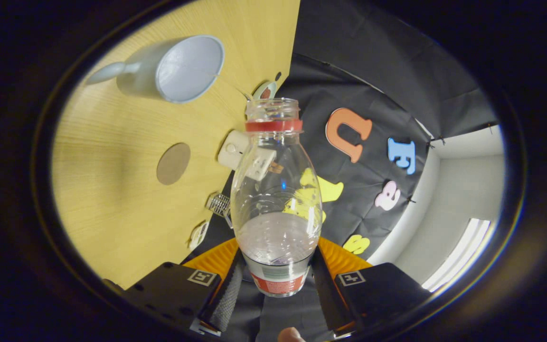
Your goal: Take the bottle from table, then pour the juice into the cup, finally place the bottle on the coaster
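Note:
My gripper (277, 278) is shut on a clear plastic bottle (276, 190), both fingers (228, 297) pressing its lower body near the red label. The bottle has a red neck ring and an open mouth with no cap, and it looks nearly empty. The whole view is rolled, so the table stands tilted beside the bottle. A pale blue-white cup (178, 69) with a handle stands on the wooden table (112, 190), off to the side beyond the bottle's mouth. A round brown coaster (173, 163) lies on the table between the cup and the fingers.
Along the table's far edge, against the black cloth wall, sit a white boxy device (233, 149), a small metal grid piece (219, 204), a small white item (198, 235) and a round object (264, 90). A fingertip (290, 335) shows below the fingers.

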The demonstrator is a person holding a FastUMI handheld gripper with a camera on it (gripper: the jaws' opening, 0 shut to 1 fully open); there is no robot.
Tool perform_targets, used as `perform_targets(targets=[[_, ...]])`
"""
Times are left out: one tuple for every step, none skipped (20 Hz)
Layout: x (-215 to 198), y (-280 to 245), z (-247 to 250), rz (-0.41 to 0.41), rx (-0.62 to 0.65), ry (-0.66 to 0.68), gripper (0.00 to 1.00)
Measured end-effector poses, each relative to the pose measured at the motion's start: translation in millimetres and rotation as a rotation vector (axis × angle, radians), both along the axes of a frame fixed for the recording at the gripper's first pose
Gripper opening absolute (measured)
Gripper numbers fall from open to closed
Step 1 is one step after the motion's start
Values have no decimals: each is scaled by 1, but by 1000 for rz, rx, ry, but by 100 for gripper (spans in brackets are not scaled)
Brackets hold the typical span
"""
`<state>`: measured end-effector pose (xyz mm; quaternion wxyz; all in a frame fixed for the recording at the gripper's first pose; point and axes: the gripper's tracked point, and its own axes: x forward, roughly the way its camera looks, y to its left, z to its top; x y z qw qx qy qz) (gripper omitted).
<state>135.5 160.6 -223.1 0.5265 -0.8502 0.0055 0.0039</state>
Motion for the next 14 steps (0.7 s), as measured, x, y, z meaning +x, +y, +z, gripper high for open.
perform_targets(targets=[[-1, 1, 1, 2, -3, -3, 78], [-1, 1, 2, 2, -5, -4, 78], [-1, 2, 3, 3, -6, -4, 78], [-1, 2, 4, 2, -10, -4, 78], [0, 3, 4, 5, -13, -4, 78], [-1, 4, 5, 7, -18, -4, 78], [-1, 6, 8, 9, -22, -6, 78], [-3, 7, 11, 12, -23, -7, 78], [-2, 7, 13, 12, -26, -7, 78], [-1, 8, 14, 14, -29, -9, 78], [0, 11, 16, 16, -31, -11, 78], [0, 11, 16, 15, -32, -12, 78], [2, 12, 16, 15, -33, -13, 78], [3, 13, 16, 14, -36, -10, 78]])
